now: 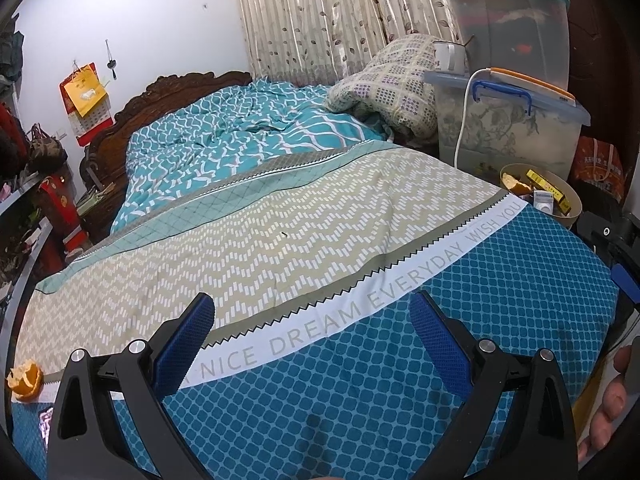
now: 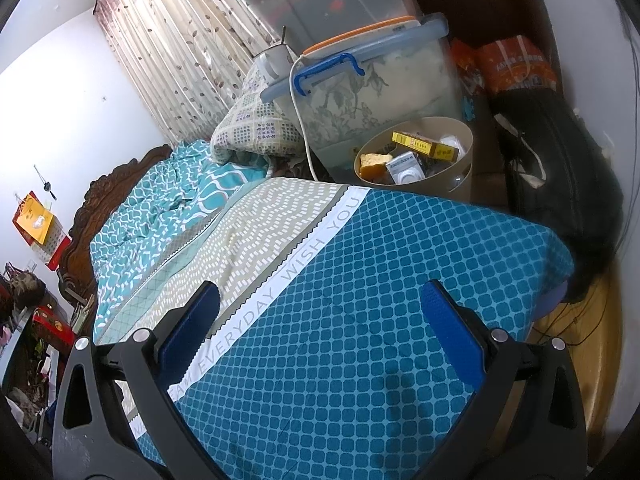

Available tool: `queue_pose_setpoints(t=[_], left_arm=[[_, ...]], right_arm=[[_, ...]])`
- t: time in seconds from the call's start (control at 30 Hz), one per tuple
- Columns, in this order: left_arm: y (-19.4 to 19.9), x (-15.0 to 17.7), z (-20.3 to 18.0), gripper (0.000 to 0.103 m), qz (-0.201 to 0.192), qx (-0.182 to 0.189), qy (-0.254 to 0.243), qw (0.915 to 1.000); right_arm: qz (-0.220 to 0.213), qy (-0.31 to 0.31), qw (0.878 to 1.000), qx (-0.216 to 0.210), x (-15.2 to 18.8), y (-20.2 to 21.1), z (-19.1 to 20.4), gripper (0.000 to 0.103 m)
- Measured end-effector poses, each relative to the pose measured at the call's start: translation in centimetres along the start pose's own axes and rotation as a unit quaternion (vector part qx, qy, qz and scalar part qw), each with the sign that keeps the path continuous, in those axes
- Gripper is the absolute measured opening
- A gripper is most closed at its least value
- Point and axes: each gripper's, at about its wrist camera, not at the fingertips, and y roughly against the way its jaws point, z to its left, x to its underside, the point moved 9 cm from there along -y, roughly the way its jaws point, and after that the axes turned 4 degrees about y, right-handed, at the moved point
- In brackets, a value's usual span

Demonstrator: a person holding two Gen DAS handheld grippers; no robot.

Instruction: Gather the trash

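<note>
Left of the bed's (image 1: pixel 280 240) lettered band, at the mattress edge: orange peel (image 1: pixel 25 380), likely light, soft, pinch its curled rim; left gripper (image 1: pixel 312 332) and right gripper (image 2: pixel 320 320) spread, empty.

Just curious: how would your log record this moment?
left gripper open, empty | right gripper open, empty | orange peel on bed | bin holds trash

Matt printed cotton-like cloth covers the bed (image 1: pixel 280 216), against a carved, dark polished wooden headboard (image 1: pixel 160 96). Translucent plastic storage boxes (image 2: pixel 380 80) stand beside a smooth beige plastic bin (image 2: pixel 460 184). Each claw (image 1: pixel 312 344) (image 2: pixel 320 340) shows matt black plastic, textured blue pads (image 1: pixel 188 344) and shiny metal pins.
</note>
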Motion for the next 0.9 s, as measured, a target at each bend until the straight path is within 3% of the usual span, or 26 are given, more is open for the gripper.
queue_pose_setpoints(t=[0.33,0.9], left_arm=[[-0.62,0.23,0.38,0.094,0.015,0.004,0.012,0.9998],[-0.41,0.34,0.65,0.094,0.006,-0.011,0.007,0.9999]], right_arm=[[0.003,0.000,1.000,0.000,0.32,-0.14,-0.15,0.099],[-0.004,0.007,1.000,-0.003,0.32,-0.02,0.25,0.099]])
